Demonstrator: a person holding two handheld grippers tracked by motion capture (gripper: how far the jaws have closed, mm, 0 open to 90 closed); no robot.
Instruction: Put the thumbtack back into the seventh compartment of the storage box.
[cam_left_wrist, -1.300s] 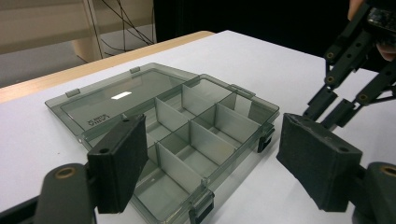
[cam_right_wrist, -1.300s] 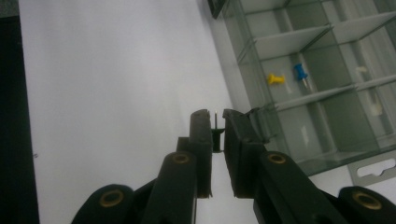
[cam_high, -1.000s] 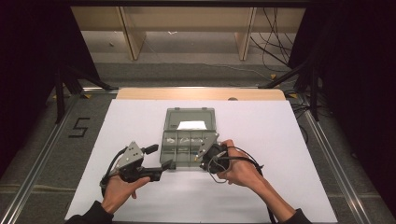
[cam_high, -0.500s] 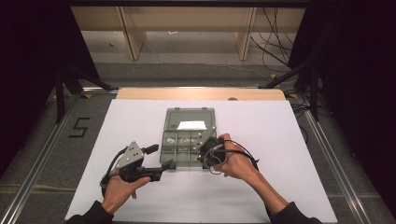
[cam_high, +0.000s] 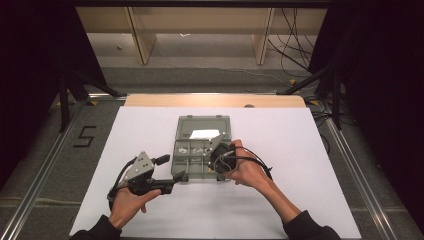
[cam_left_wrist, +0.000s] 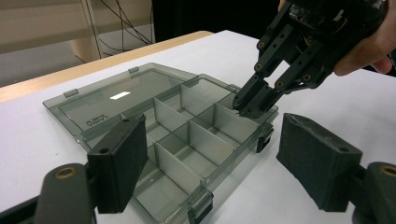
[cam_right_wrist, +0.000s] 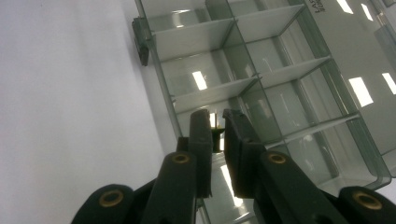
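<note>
Item: clear grey compartment box, lid folded flat away from the person, lying mid-table on the white table cover; a white label or reflection shows on the lid.

Right gripper: jaws drawn nearly together over a corner compartment at the box's near right edge, pinching a small dark piece between the pads; what the piece is cannot be told. In the left gripper view this gripper's tips sit at the rim of that corner cell.

Left gripper: jaws standing wide, nothing between them, held low just off the box's near left corner, pointing at the latch side; it touches nothing that can be seen.

Progress, as judged: the box is already open and the small piece is in the grip at the compartment, so the work reads as a single placement or removal in hand. Whether the piece is going in or coming out cannot be told. The nearer compartments look bare; a few pale bits show in the middle row from above. The lid is not yet shut.

Surface: white sheet over a wooden table, whose far edge shows bare.

Room: dim, dark drapes at both sides, grey floor with a marked "5", pale wooden shelving legs and loose cables beyond
</note>
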